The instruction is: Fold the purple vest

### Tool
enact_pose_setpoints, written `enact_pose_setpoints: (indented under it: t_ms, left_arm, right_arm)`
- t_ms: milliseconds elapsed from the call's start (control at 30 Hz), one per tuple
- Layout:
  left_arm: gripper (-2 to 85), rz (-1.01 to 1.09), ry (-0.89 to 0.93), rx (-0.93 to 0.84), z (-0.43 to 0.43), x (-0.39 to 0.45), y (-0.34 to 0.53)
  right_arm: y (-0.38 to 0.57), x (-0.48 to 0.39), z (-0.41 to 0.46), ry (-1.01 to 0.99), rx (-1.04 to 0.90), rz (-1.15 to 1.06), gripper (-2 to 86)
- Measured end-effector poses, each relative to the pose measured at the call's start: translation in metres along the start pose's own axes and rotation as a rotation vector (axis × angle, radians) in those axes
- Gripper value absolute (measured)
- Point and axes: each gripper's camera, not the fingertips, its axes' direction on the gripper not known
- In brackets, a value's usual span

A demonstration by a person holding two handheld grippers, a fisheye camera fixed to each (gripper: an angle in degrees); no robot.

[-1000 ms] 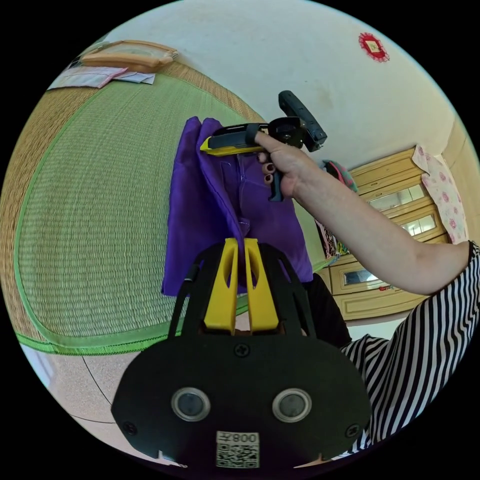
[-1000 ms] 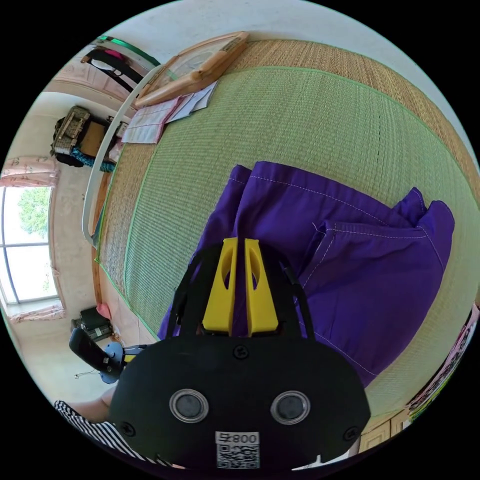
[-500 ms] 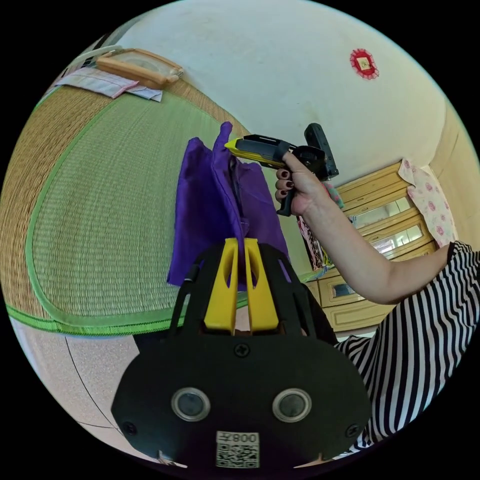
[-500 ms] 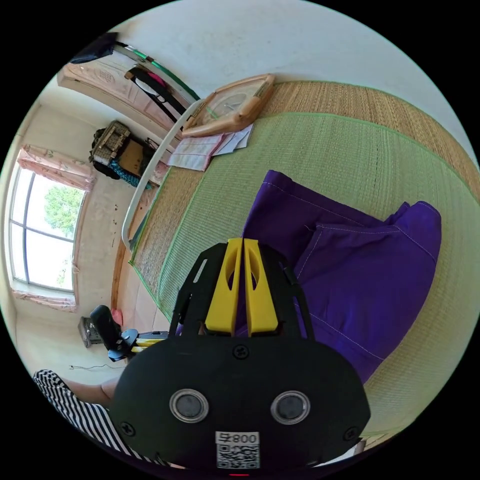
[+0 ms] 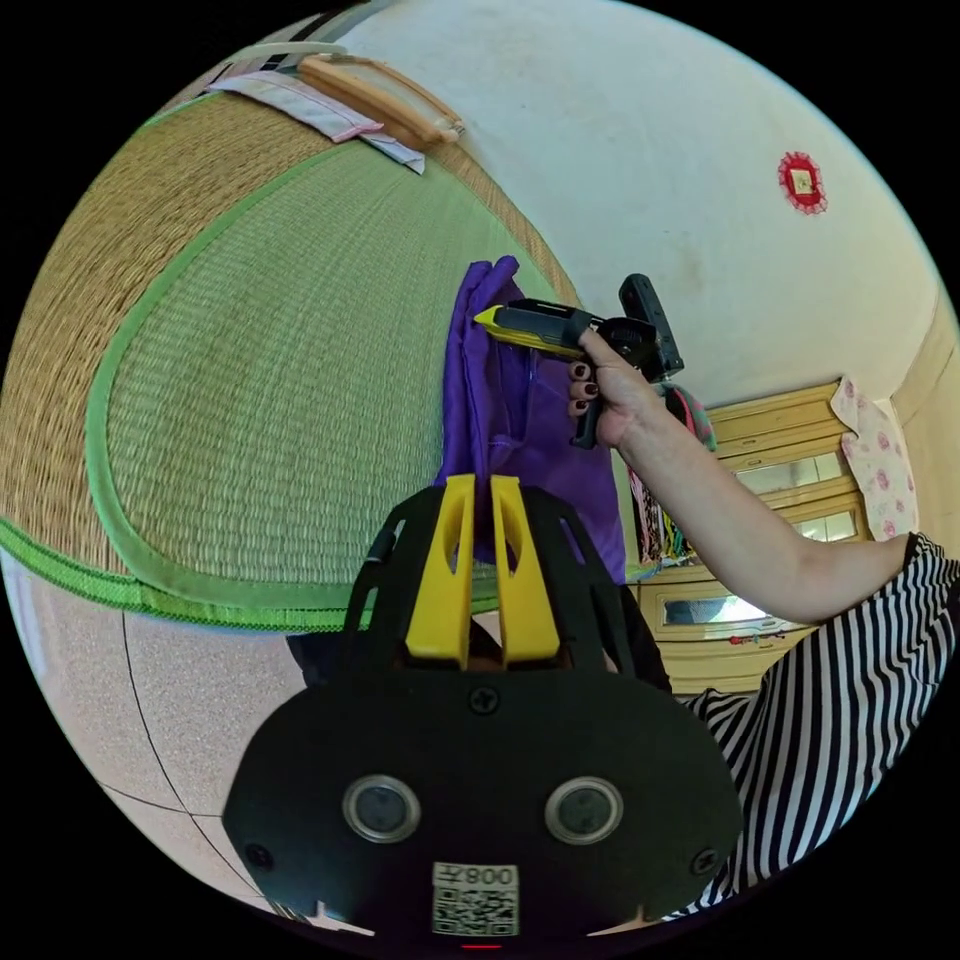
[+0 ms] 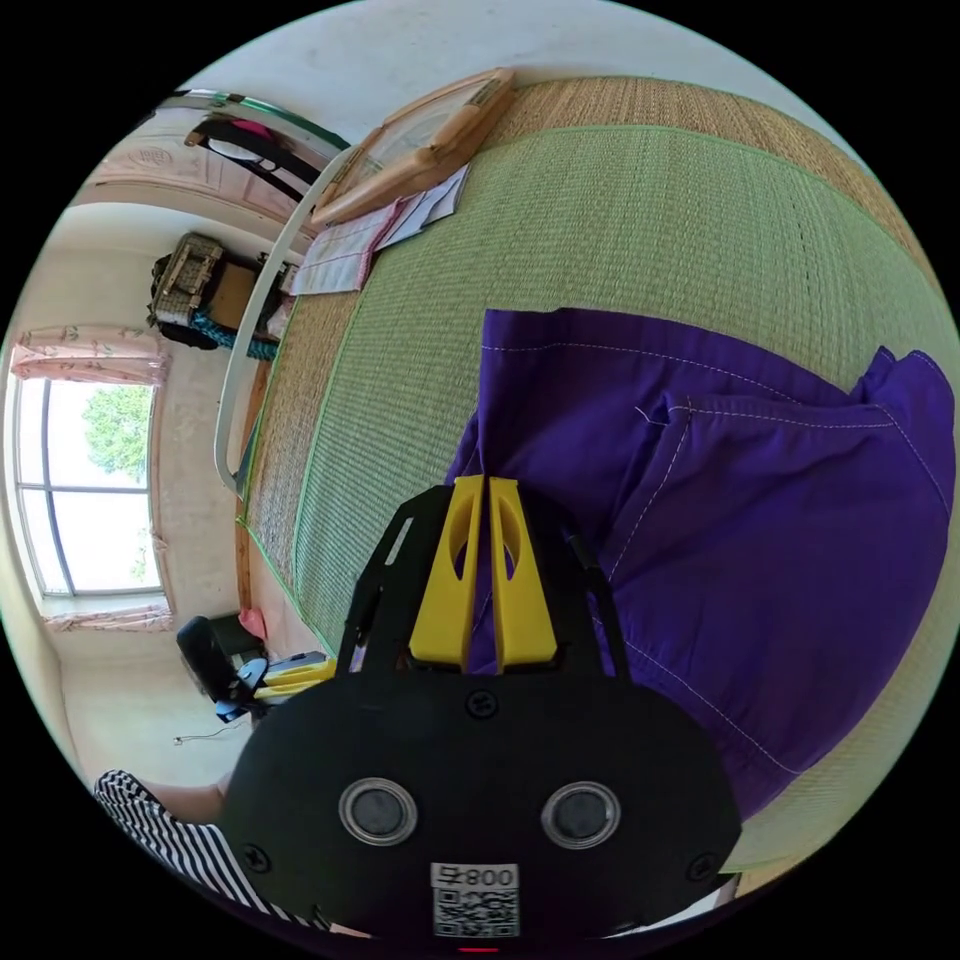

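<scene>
While both yellow-jawed claws grip it, the purple fabric vest [image 5: 520, 440] hangs doubled above the green-edged woven straw mat [image 5: 250, 400]. In the left gripper view, the left claw [image 5: 481, 500] has its jaws closed narrow on the vest's lower edge, and the right claw [image 5: 490, 318], held in a hand [image 5: 610, 385] with dark-painted nails, pinches the upper edge. In the right gripper view, the right claw [image 6: 484, 500] is pressed nearly shut on the cloth, whose white stitching and pocket seam spread to the right over the mat. Near the mat's far end lie a flat wooden-framed board [image 6: 425, 140] and pale papers [image 6: 370, 235].
</scene>
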Motion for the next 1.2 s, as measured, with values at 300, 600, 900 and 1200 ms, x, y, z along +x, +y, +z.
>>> enact_pose_setpoints:
  t_ms: [300,600,900,1200]
  left_arm:
    - [7.1,-0.012,-0.056,-0.075,-0.005,0.003,0.001]
    - [3.9,-0.005,-0.142,-0.13,-0.009,0.02,0.004]
    - [2.9,0.041,-0.152,-0.243,-0.006,0.06,0.027]
    - [2.5,0.053,-0.232,-0.232,-0.02,0.095,0.037]
  right_arm:
    - [0.028,-0.026,-0.031,-0.041,0.046,-0.109,2.3]
    - [0.146,-0.054,-0.026,0.016,-0.117,-0.273,2.0]
    - [0.245,-0.041,0.0,0.213,-0.217,-0.273,0.4]
    - [0.281,-0.051,0.037,0.352,-0.205,-0.377,0.3]
